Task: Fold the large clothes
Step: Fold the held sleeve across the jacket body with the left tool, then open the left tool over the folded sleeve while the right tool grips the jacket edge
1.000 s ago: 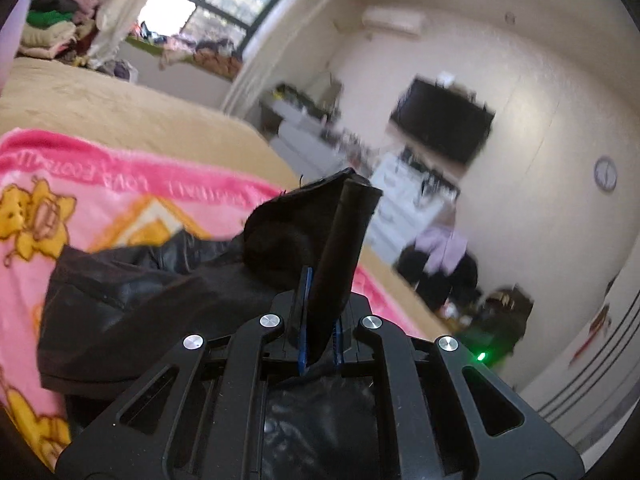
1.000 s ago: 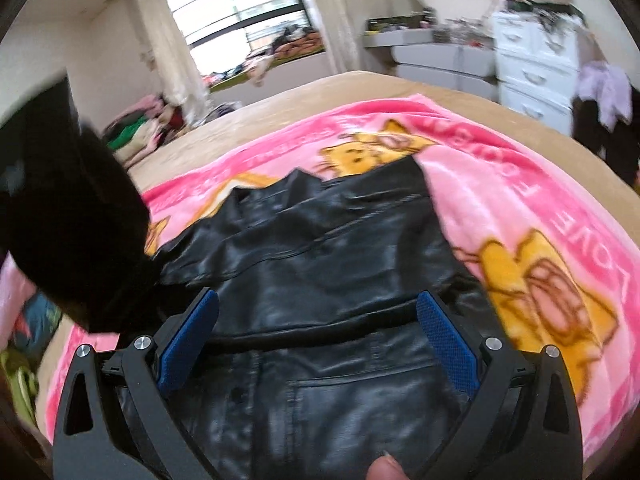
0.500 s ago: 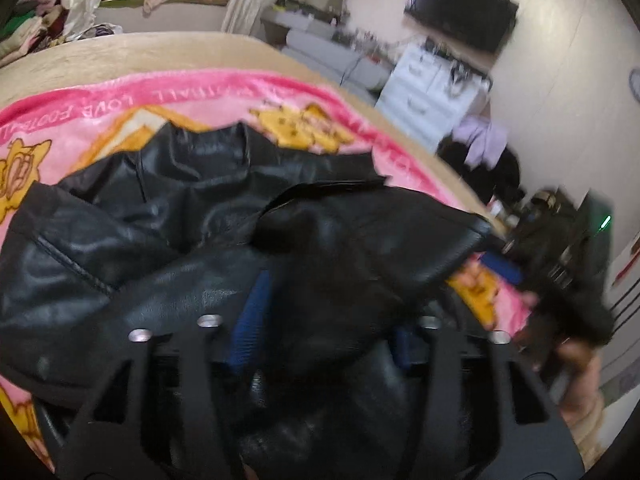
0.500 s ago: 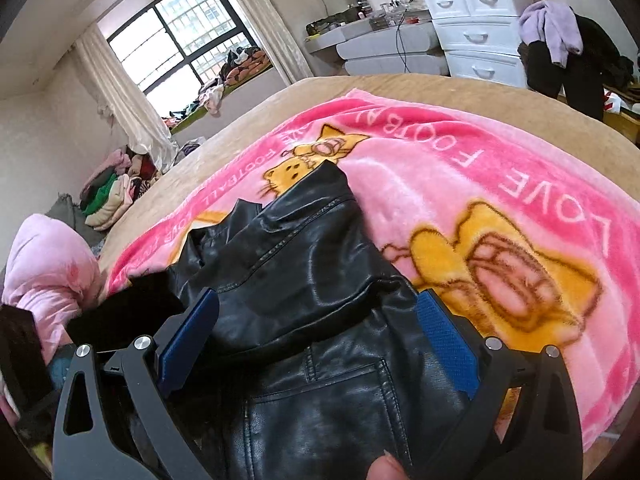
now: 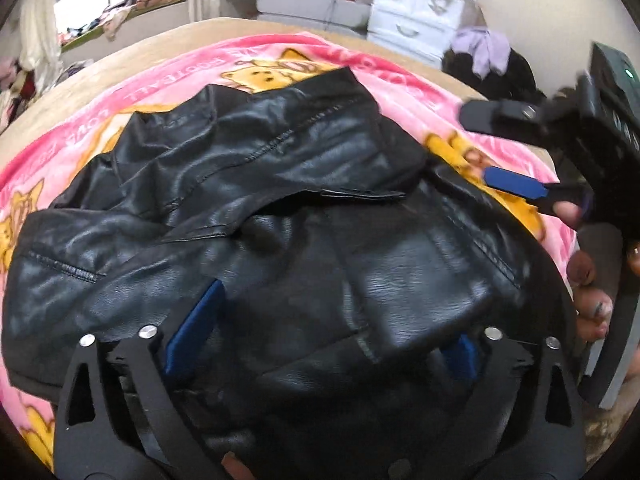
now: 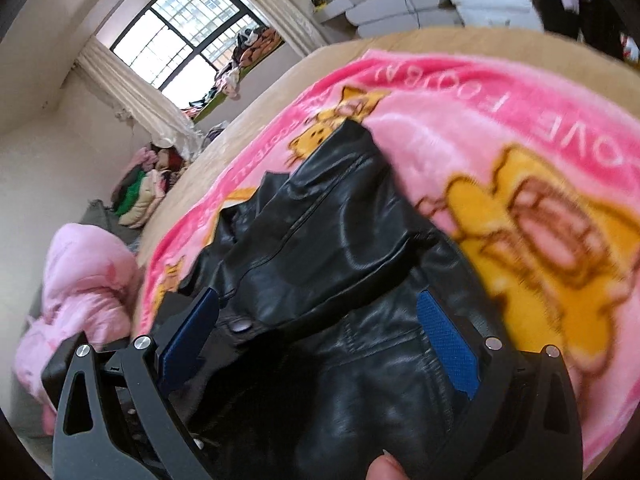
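Black leather jacket (image 5: pixel 280 200) lay rumpled on pink blanket (image 6: pixel 500 128), left gripper (image 5: pixel 320 344) fingers spread over it, right gripper (image 6: pixel 320 344) likewise spread wide.

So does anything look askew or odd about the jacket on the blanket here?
Somewhat. The black leather jacket lies bunched on the pink blanket, its folded-over panel sitting crooked with wrinkles, not squared. No damage shows. Both the left gripper and right gripper have their jaws open.
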Tool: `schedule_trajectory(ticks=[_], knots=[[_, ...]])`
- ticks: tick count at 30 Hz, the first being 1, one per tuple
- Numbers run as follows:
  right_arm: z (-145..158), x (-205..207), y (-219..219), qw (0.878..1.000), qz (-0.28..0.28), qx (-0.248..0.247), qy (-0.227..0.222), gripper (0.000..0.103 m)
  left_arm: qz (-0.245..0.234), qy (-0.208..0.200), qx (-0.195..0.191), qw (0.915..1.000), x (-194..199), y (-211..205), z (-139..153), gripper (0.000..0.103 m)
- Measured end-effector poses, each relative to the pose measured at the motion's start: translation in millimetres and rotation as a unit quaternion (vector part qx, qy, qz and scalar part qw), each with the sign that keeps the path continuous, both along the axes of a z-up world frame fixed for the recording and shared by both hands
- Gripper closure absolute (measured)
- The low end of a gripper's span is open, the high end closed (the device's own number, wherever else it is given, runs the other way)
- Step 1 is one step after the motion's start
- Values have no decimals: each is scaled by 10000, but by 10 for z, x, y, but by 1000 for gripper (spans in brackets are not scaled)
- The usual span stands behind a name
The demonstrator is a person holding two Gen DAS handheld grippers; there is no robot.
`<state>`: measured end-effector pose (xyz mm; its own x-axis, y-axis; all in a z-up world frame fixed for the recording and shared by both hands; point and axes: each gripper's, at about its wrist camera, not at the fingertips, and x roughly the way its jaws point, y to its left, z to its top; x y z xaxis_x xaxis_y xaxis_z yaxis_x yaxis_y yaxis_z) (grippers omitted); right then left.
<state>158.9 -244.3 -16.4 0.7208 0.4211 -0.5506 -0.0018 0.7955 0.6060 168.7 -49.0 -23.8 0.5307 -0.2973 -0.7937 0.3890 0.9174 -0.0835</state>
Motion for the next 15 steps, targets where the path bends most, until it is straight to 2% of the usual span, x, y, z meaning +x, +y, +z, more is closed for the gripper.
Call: schedule_trajectory(ticks=[3, 9, 12, 15], knots=[[-79, 24, -26, 9990, 133, 382, 173, 5, -207, 60, -86, 9997, -64, -29, 60, 9], [-222, 55, 71, 9960, 419, 629, 470, 5, -443, -108, -289, 9985, -161, 17, 285, 9], [-257, 71, 243, 9946, 707, 496, 577, 5, -220, -238, -438, 9985, -117, 213, 432, 9], [-289, 81, 442, 9923, 1009, 323, 642, 5, 296, -322, -596, 9973, -18, 549, 547, 9]])
